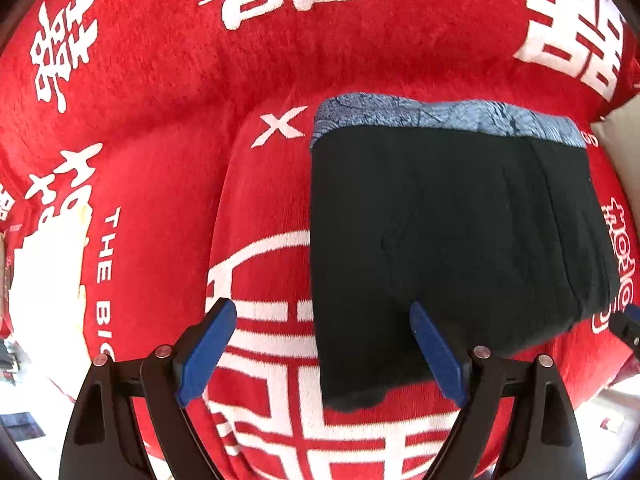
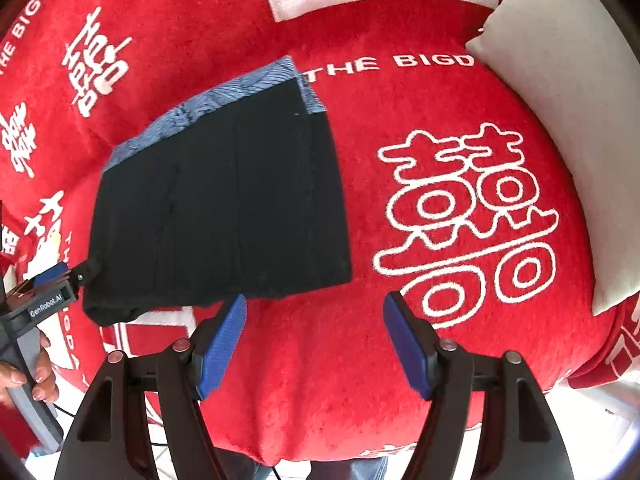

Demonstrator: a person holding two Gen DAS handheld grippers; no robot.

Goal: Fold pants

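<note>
Blue ribbed pads of the left gripper (image 1: 322,346) and right gripper (image 2: 314,342) stand wide apart and hold nothing, each poised at a near corner of the garment. Largest is the plush red blanket (image 2: 400,380) with white woven characters; on it the black pants (image 1: 452,236) lie flat, a soft matte knit rectangle with a blue patterned waistband (image 1: 440,118) at the far edge. A clean fold probably needs both near corners pinched and carried evenly toward the waistband.

Black pants (image 1: 452,248), blue patterned waistband, apparently folded, flat on red blanket (image 1: 160,120).
</note>
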